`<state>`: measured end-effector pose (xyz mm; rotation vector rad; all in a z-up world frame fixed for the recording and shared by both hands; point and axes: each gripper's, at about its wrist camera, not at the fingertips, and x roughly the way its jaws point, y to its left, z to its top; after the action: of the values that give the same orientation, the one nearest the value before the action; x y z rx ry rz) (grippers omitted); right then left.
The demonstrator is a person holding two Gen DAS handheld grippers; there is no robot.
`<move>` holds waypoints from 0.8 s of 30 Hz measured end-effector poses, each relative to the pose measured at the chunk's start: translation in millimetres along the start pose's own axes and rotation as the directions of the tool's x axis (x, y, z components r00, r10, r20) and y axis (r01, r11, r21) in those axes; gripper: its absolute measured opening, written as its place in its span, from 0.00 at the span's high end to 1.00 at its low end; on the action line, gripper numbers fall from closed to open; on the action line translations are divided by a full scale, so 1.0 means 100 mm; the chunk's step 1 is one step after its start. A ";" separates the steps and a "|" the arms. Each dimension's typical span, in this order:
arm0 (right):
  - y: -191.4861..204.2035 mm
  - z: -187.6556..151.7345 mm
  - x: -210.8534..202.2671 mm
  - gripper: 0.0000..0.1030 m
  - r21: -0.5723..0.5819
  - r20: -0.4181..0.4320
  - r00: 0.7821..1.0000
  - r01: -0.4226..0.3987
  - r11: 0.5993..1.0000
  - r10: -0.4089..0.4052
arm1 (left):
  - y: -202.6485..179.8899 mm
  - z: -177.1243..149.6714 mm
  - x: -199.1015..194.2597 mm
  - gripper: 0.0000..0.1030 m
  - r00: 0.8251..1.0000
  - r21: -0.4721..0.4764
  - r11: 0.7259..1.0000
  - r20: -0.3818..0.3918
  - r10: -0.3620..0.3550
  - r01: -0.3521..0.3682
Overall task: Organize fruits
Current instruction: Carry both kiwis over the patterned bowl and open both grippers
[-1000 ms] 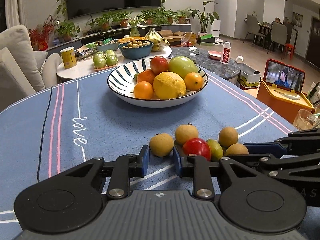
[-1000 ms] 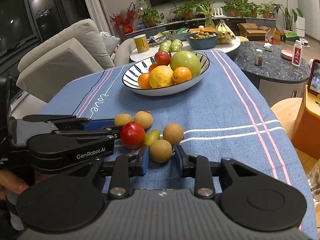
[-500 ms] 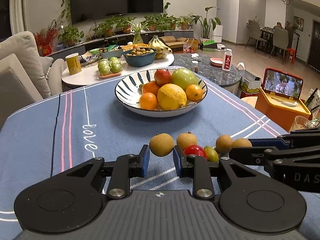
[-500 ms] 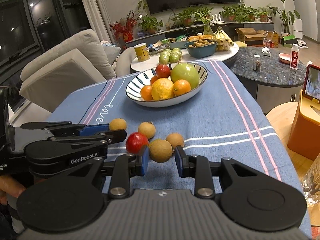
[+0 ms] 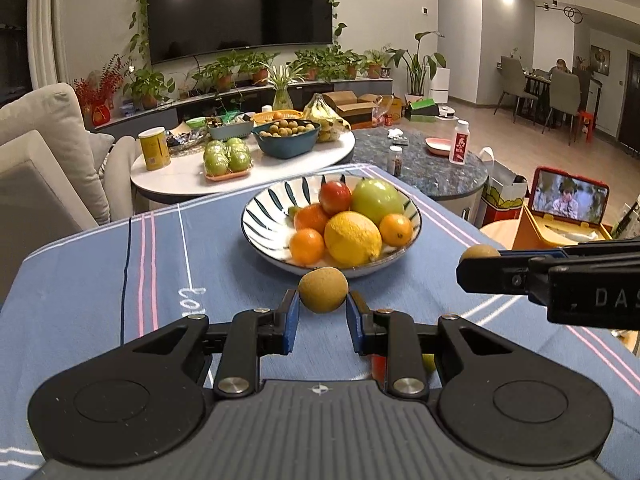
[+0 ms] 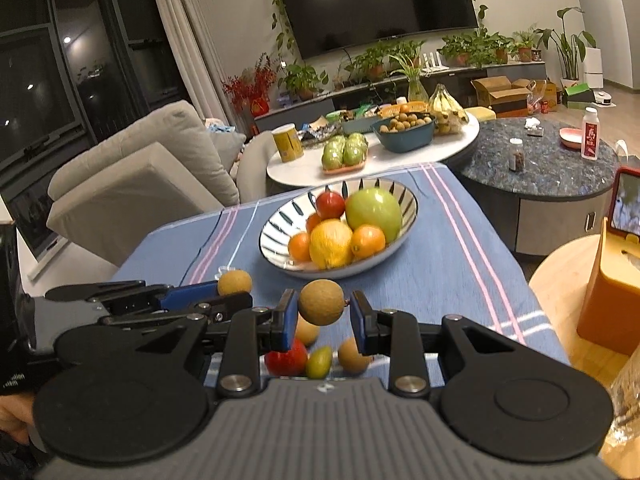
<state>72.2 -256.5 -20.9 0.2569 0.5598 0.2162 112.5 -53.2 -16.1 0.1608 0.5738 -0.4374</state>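
Left gripper [image 5: 322,312] clamped one brown fruit [image 5: 323,289], right gripper [image 6: 324,312] another [image 6: 321,301], both held above tablecloth [image 6: 452,256] before bowl [image 6: 280,226]; loose fruit [image 6: 319,361] near table's front edge.

Warm ceiling spotlights glare on the television [image 5: 240,4]; fisheye edges bend, slight blur

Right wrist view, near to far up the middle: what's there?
Small red tomato-like fruit on the blue striped cloth → round tan longan-like fruit held in the right gripper → striped white ceramic bowl of fruit → teal bowl of small brown fruits → wall-mounted black TV.
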 end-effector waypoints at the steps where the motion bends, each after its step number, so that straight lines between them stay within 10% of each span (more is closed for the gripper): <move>1: 0.00 0.02 0.01 0.44 0.000 0.004 1.000 -0.001 1.000 0.001 | 0.01 0.02 0.01 0.77 1.000 -0.003 1.000 0.003 0.002 -0.002; 24: -0.06 0.54 0.40 0.44 0.035 0.066 0.998 -0.027 0.999 0.025 | 0.16 0.45 0.41 0.77 0.998 0.000 0.999 0.043 0.050 -0.050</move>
<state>135.8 -261.2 1.5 0.3052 0.4959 0.2223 173.0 -65.2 -1.1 0.1657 0.5258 -0.3920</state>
